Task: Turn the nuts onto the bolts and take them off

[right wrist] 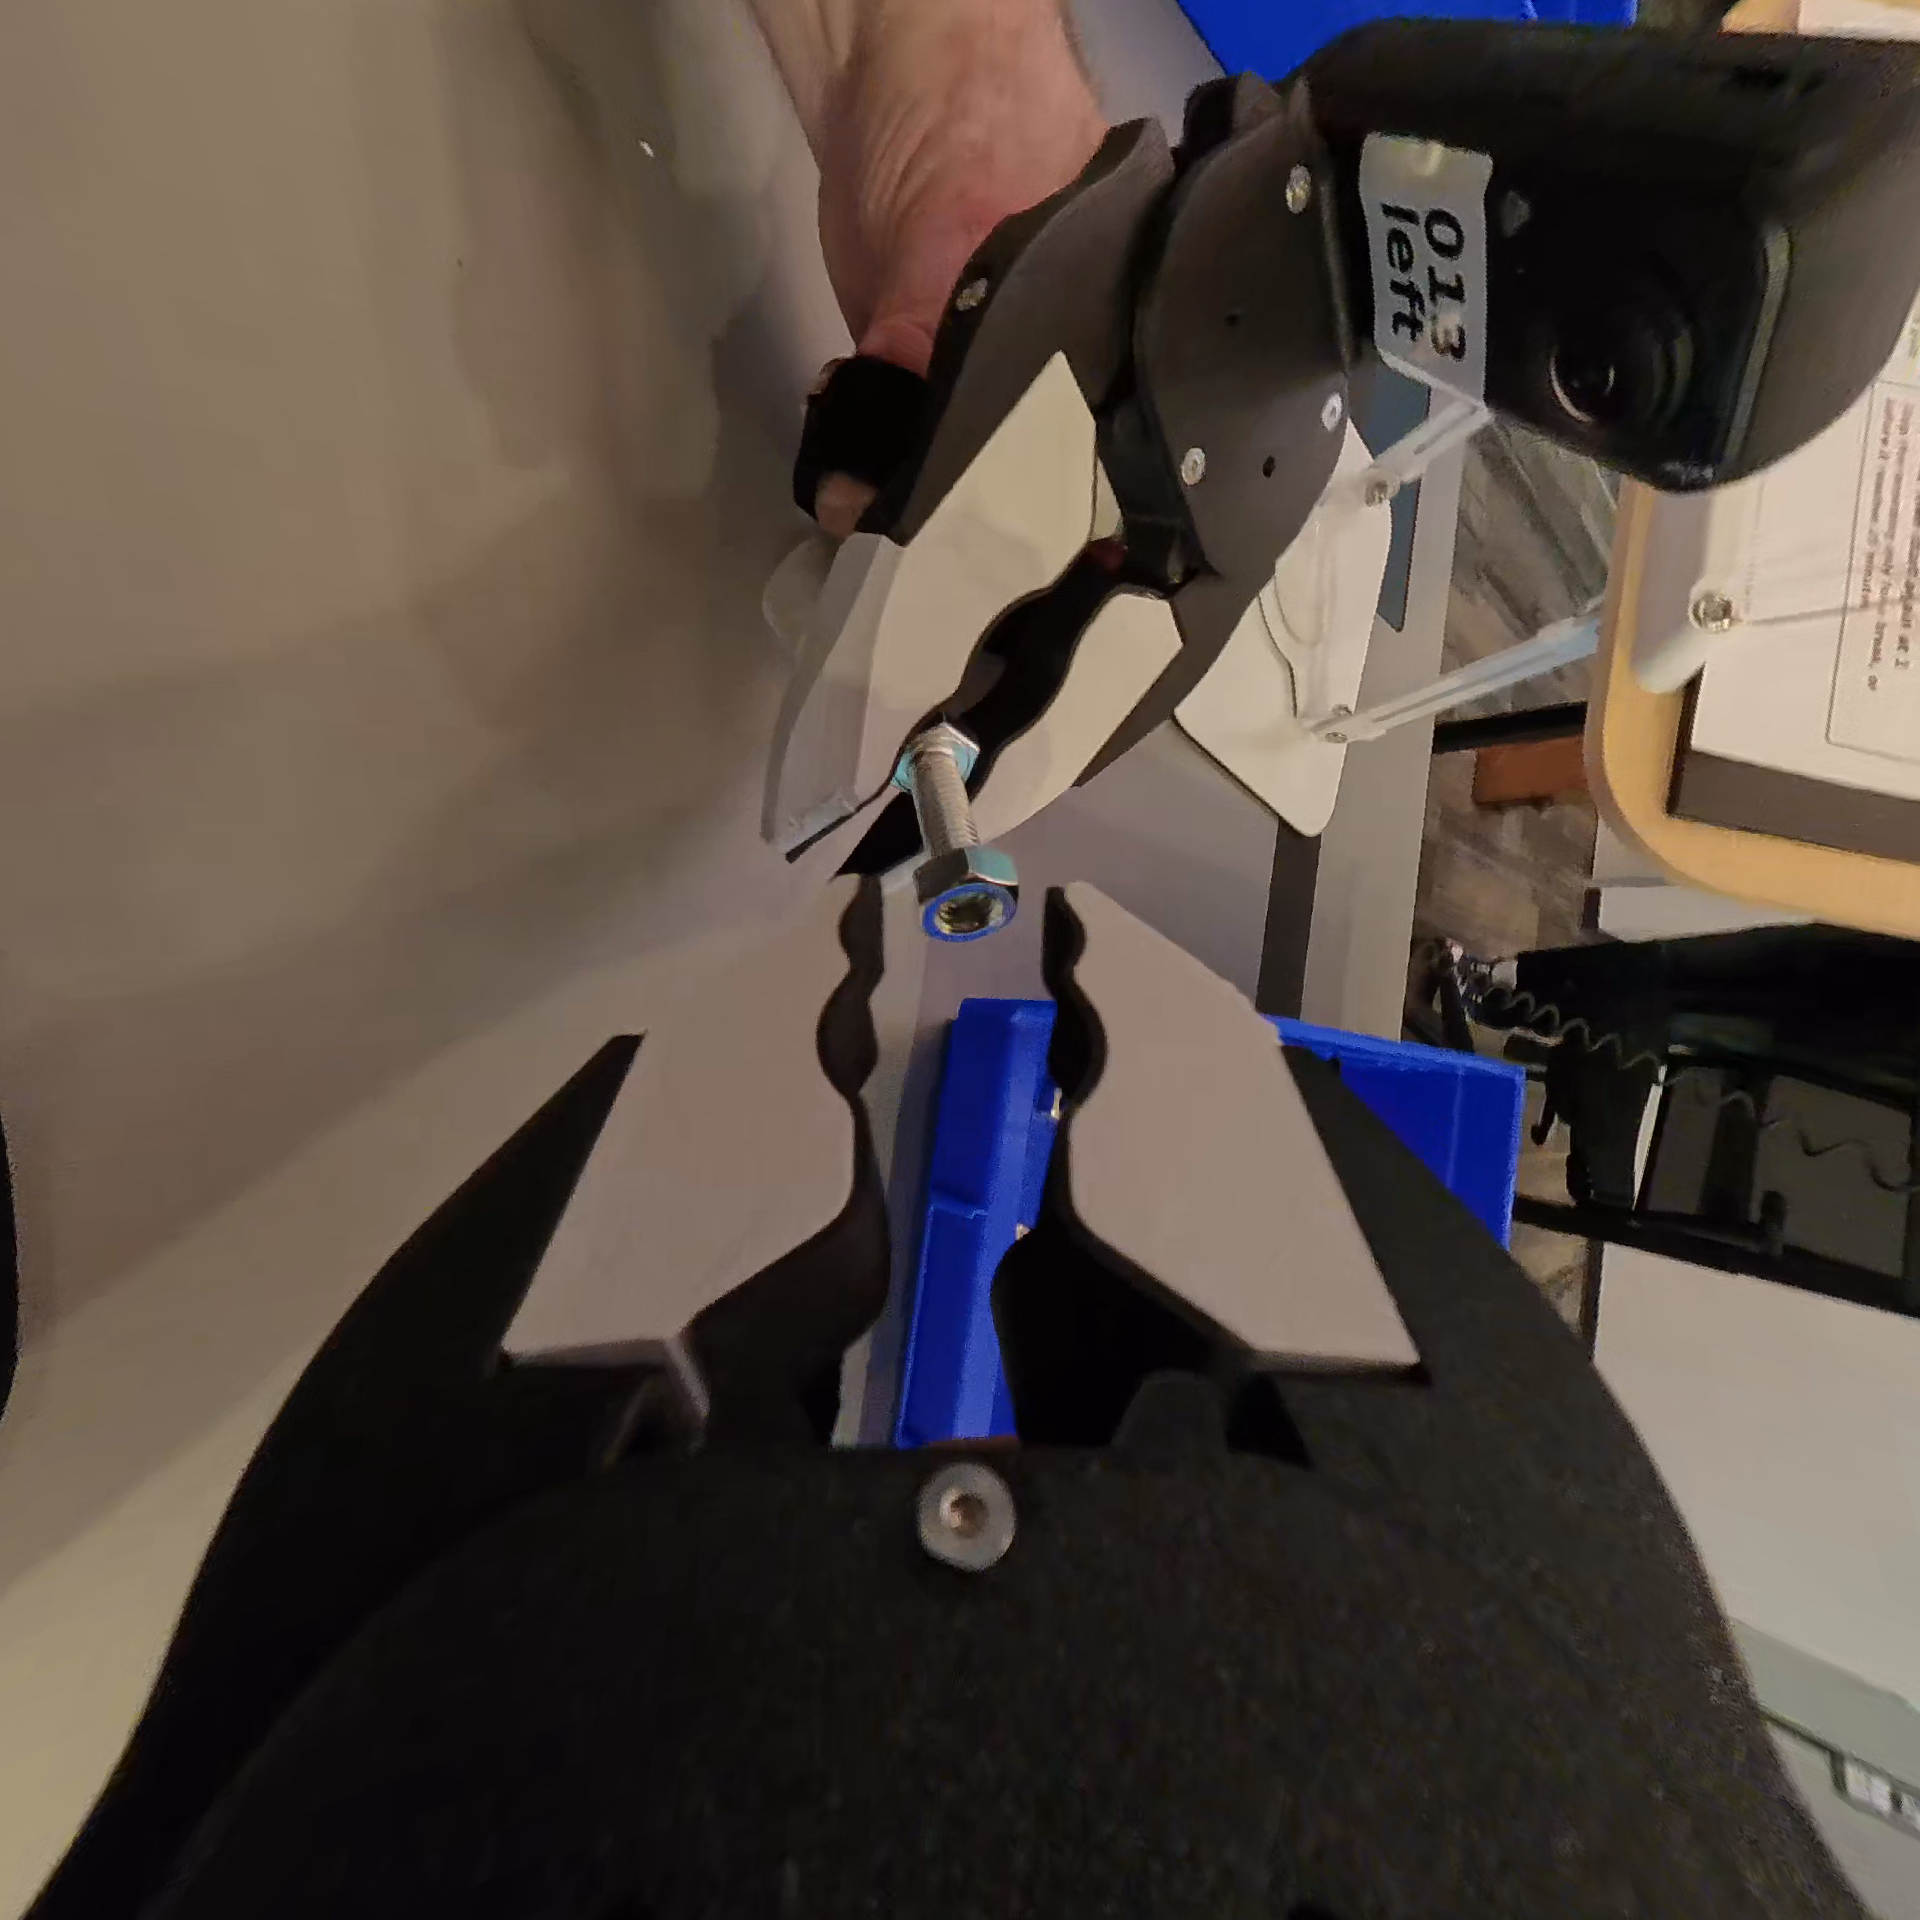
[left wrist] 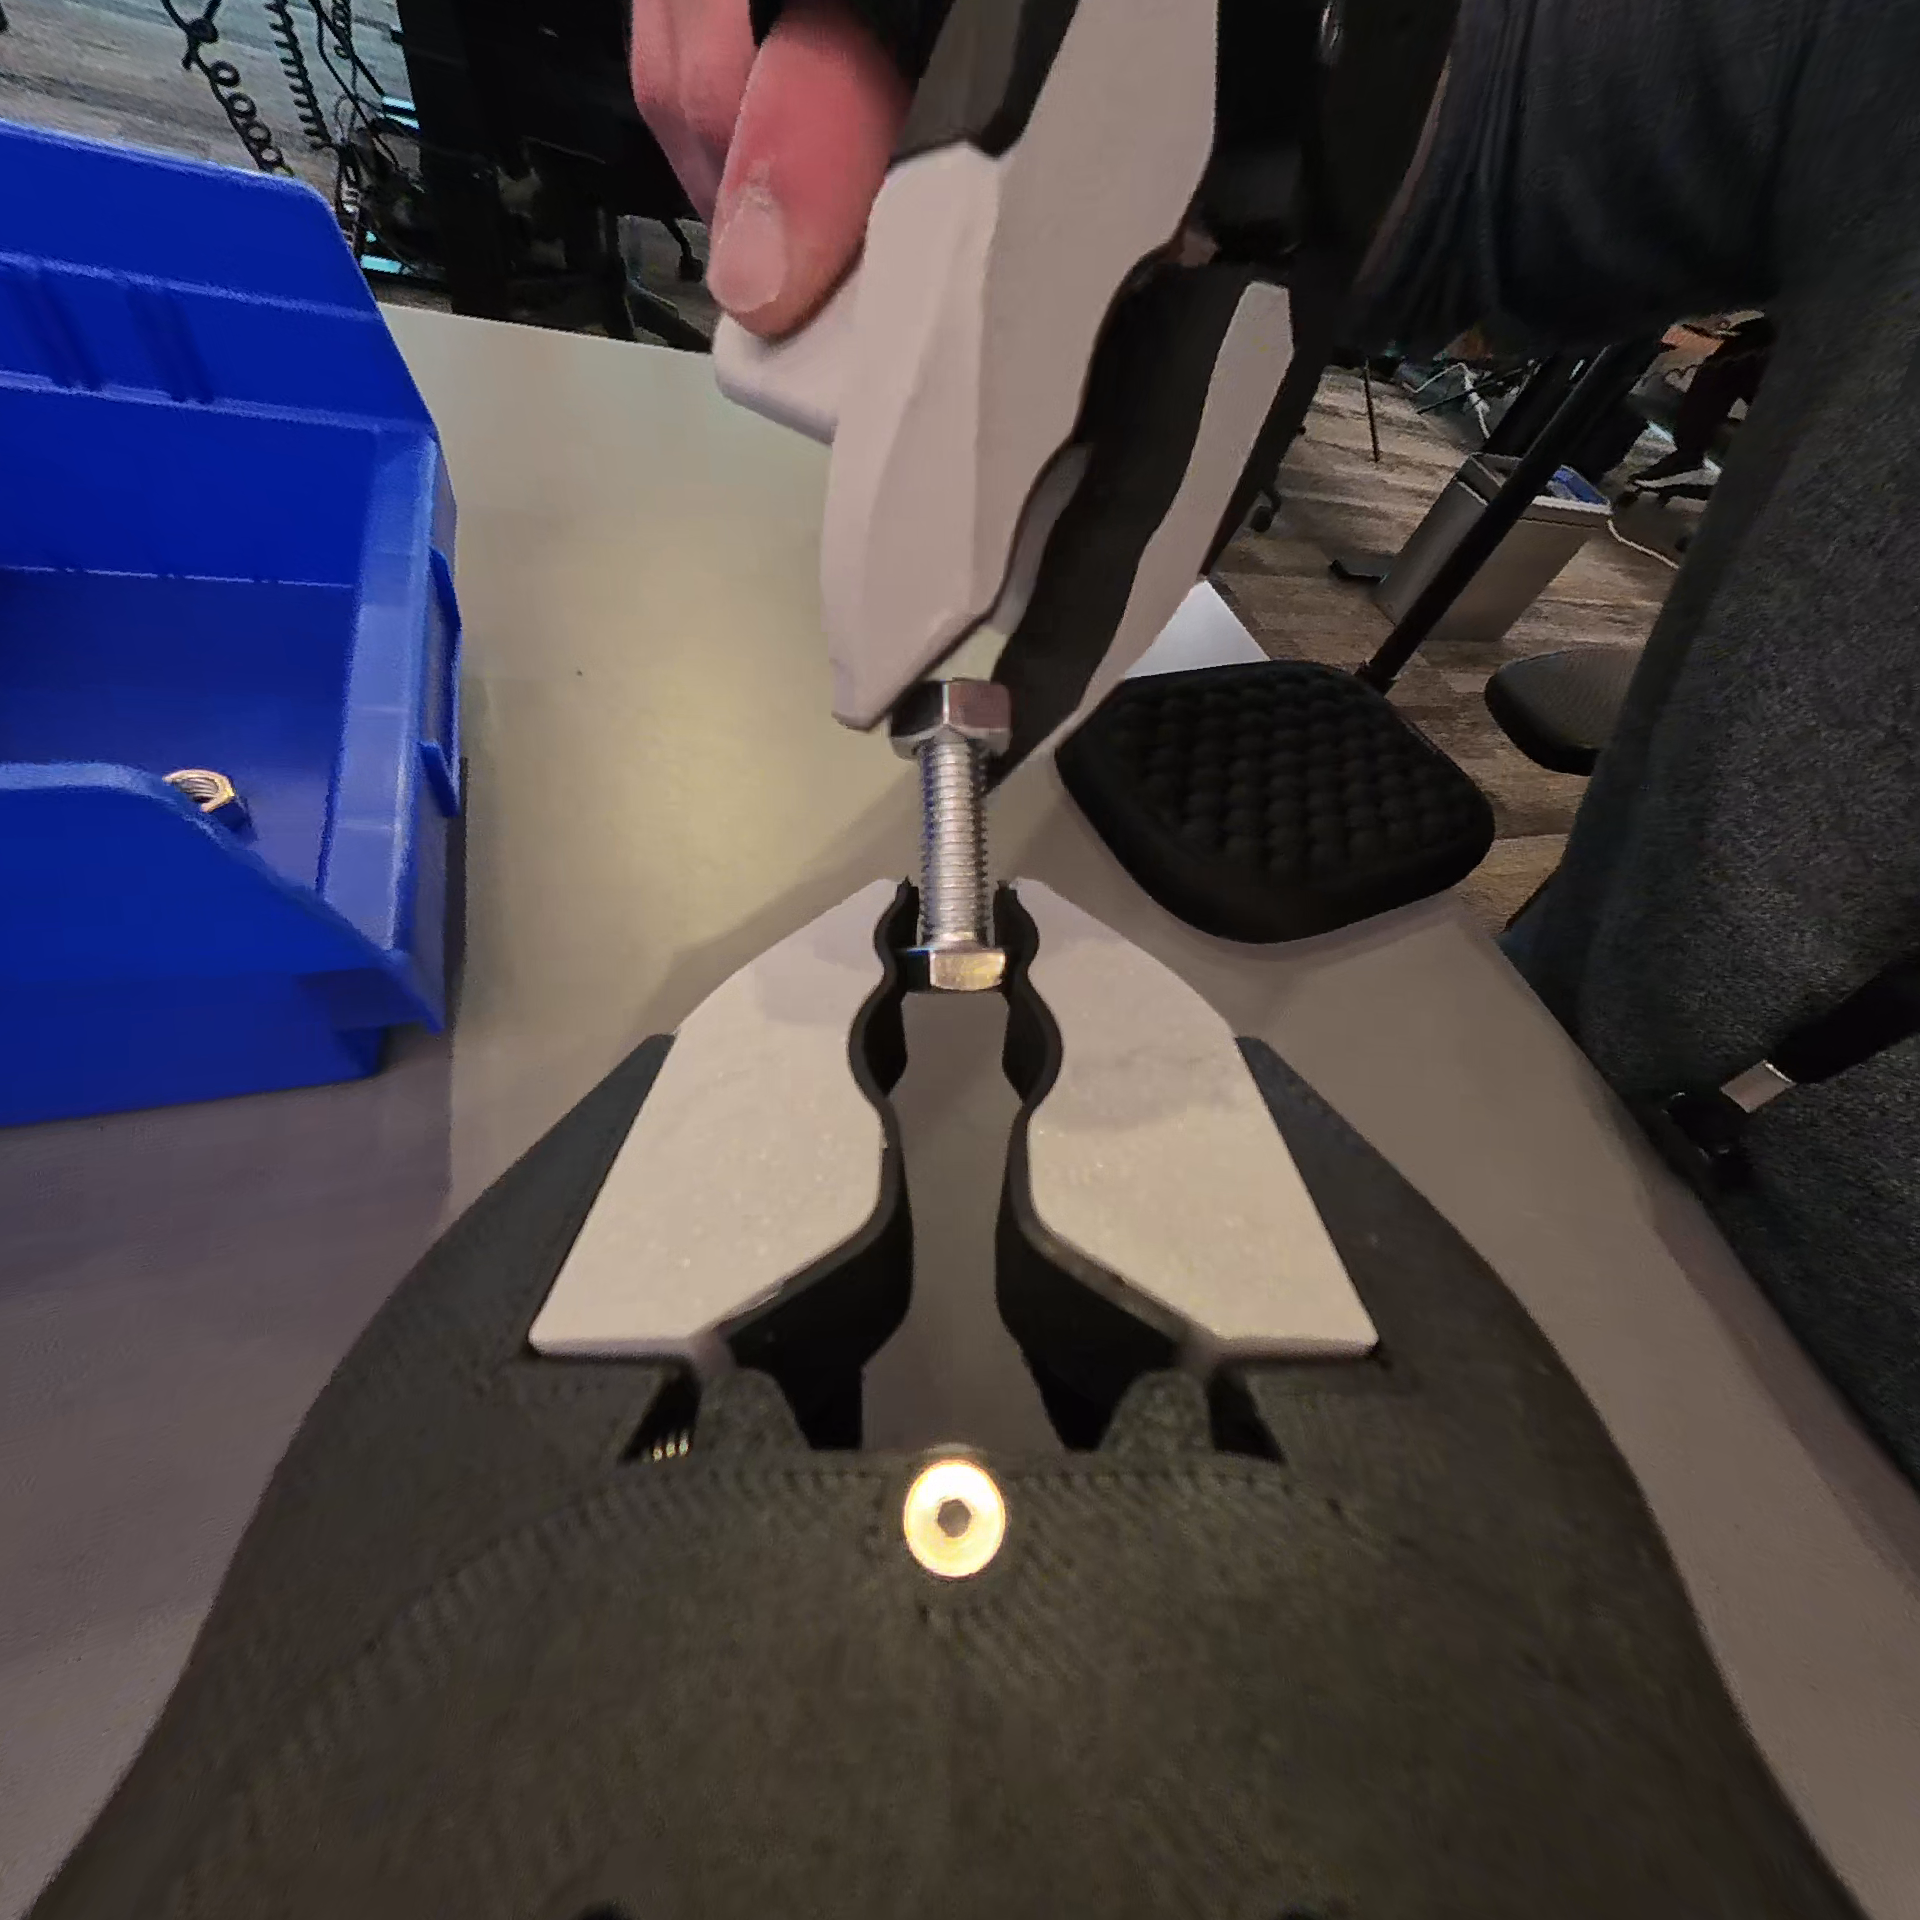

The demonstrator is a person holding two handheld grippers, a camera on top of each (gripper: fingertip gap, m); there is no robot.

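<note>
We note the left claw (left wrist: 954, 940) clenched on the bolt (left wrist: 951, 831) at its head end. Its long axis runs straight away to the nut (right wrist: 968, 902) at the far tip, between the released right claw's (right wrist: 961, 914) fingertips.

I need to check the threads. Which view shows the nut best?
The right wrist view: the nut faces the camera, so its threaded hole shows. The left wrist view shows only its side, at the far end of the bolt.
</note>
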